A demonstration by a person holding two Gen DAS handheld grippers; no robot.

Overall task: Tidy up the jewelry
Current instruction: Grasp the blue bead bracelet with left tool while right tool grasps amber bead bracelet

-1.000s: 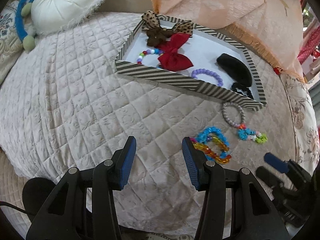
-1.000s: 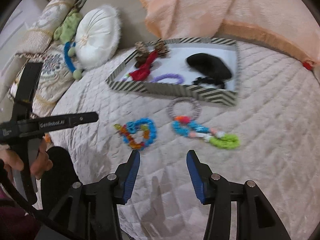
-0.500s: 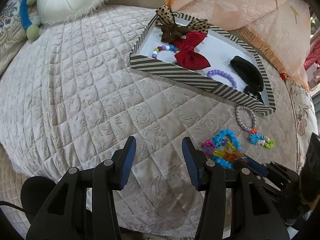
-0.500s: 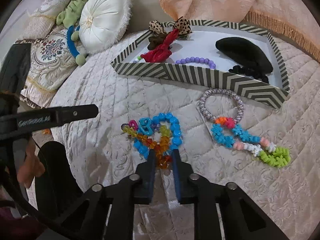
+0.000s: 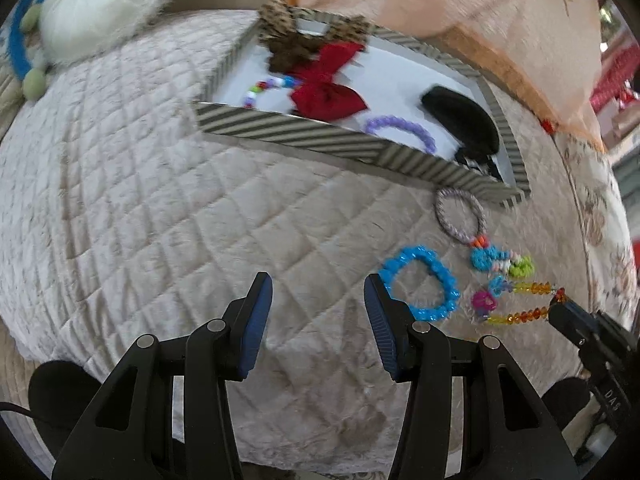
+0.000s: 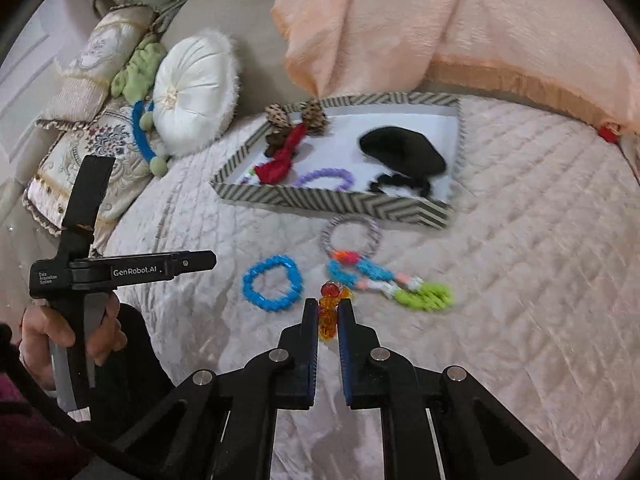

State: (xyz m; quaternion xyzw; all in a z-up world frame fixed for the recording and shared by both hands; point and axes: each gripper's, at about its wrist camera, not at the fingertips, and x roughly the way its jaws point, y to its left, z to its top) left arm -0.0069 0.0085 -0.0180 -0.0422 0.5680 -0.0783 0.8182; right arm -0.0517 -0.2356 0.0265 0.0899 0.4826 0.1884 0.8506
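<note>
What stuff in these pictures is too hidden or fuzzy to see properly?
- Amber bead chain: in the right wrist view, the shut right claw hides most of it.
- Black scrunchie: in the left wrist view, the striped tray wall and a black pouch cover part of it.
- Colourful chain: in the right wrist view, blurred, so its links are unclear.
- Multicoloured bracelet: in the left wrist view, the red bow hides half.

Left gripper [image 5: 318,312] low over quilted cover [image 5: 160,208], jaws wide apart, nothing between. Blue bead bracelet [image 5: 418,288] lying flat just beside right finger. Right gripper [image 5: 560,312] at far right edge, pinching amber bead strand [image 5: 516,314]. Striped tray [image 5: 320,136] beyond, red bow [image 5: 326,88] inside.
</note>
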